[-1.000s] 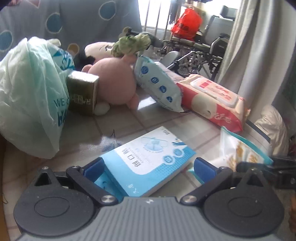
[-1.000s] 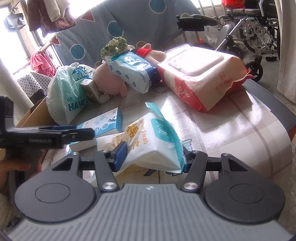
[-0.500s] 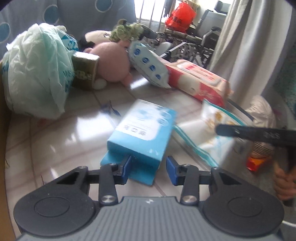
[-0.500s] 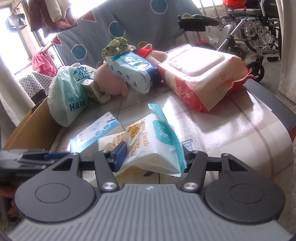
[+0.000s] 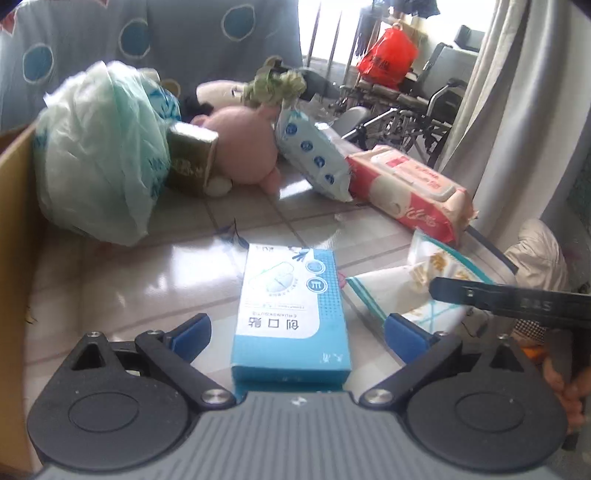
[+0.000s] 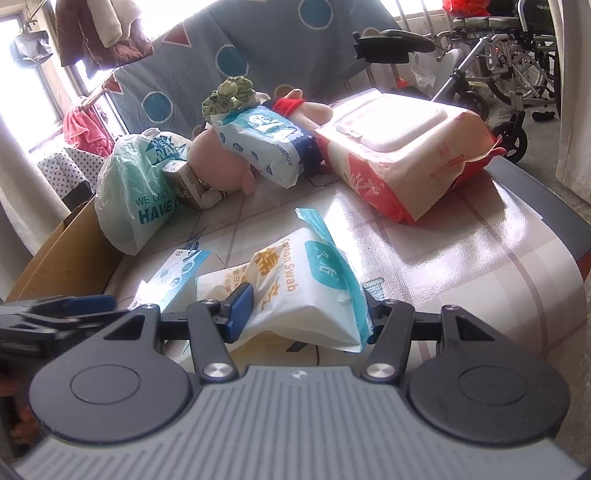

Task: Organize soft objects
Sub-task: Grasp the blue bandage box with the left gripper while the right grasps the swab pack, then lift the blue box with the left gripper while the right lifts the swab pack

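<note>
Blue box (image 5: 291,314) lies flat on the table (image 5: 122,273), long axis running straight away from me, near end between my left gripper (image 5: 295,332) pads. Jaws have just been opening; now wide, clear gaps both sides, nothing gripped. Cardboard wall (image 5: 14,192) close on the left; bare tabletop ahead. My right gripper (image 6: 306,310) is clenched on the cotton swab pack (image 6: 306,288), just right of the box.

We take this for a lived-in home — a patterned bedsheet (image 6: 258,48) and clothes (image 6: 103,29) hang drying by the window, a wheelchair (image 6: 517,55) stands behind the tile-print table (image 6: 461,236), where a plush pig (image 5: 243,147) lies.
</note>
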Demonstrator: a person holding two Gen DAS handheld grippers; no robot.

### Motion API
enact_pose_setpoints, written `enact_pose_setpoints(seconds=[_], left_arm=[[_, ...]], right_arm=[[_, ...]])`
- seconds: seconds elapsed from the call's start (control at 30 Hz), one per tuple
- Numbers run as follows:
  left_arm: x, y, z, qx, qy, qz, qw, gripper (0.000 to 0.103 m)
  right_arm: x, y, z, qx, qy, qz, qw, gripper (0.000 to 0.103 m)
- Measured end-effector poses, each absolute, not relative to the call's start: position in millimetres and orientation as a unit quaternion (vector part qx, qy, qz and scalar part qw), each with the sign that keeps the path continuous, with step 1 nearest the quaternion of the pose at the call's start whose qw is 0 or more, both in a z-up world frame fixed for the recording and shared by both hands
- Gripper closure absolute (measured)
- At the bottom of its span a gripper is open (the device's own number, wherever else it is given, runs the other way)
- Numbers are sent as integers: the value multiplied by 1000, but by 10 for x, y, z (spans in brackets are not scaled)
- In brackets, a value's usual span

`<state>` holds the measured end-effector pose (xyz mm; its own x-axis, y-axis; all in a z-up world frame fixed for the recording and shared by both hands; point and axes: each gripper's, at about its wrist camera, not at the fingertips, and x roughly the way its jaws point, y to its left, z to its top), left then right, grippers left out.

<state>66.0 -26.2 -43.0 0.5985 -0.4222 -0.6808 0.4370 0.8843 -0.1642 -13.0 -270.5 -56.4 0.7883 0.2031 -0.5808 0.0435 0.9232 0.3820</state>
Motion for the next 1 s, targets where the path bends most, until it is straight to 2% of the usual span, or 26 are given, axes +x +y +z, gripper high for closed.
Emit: enact_pose_setpoints(seconds=[0.13,0.23,0.33,0.57,0.7,0.83,1.0], left_arm=[[860,-343,-623,10,406,-248,880,5],[796,-369,-642,29,393,-257,882,29],[645,-408,-659,81,371,-262,887,29],[356,6,-498,65,364,-261,892,29],[124,362,-147,35,339,-259,904,29],[-129,743,255,9,306,-249,919,29],[-370,1402,764,-29,273,-196,941,29]], right_arm=[[-118,-2702,-556,196,325,38,924,48],[-131,-2677,-563,198,322,33,925,50],[-152,-2656,-555,205,322,26,924,53],[-213,-2693,-516,241,323,31,915,60],[-248,-2692,-452,284,319,62,902,71],[-190,-2550,-412,256,326,70,907,71],[-103,-2508,-487,273,337,72,898,71]])
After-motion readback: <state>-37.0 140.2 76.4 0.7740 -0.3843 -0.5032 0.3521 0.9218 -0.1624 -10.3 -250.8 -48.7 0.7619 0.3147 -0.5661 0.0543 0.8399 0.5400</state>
